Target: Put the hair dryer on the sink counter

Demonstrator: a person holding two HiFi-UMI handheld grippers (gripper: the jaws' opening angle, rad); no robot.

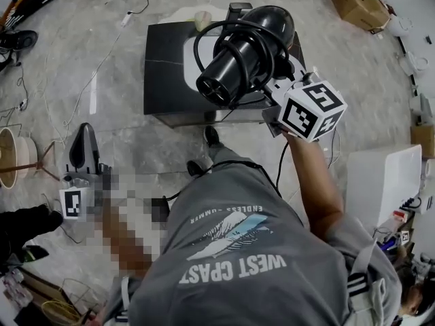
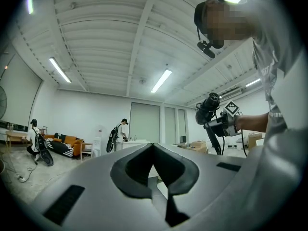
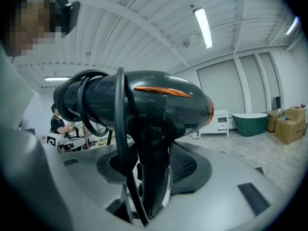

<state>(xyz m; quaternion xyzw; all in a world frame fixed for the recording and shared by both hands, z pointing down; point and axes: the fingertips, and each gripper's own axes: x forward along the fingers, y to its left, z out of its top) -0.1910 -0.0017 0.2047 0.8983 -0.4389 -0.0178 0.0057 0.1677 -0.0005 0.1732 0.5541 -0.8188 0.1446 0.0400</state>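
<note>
Strip lights [image 2: 161,81] on the white ceiling [image 2: 96,32], above and ahead of the left hand-held gripper [image 2: 153,148], give bright, even, cool light. The one at the upper right burns out to pure white. Both gripper views bend strongly at the rim and have black corners, and each gripper's grey body is soft close to the lens.

Between the jaws of the right hand-held gripper [image 3: 144,177], the glossy black hair dryer [image 3: 159,105] carries a pale sheen along its top. Its handle is dark, almost without detail.

In the head view, the pale floor [image 1: 380,80] beyond the left hand-held gripper shows a streak of glare. Only soft shadow lies under the dark worktop [image 1: 163,66].
</note>
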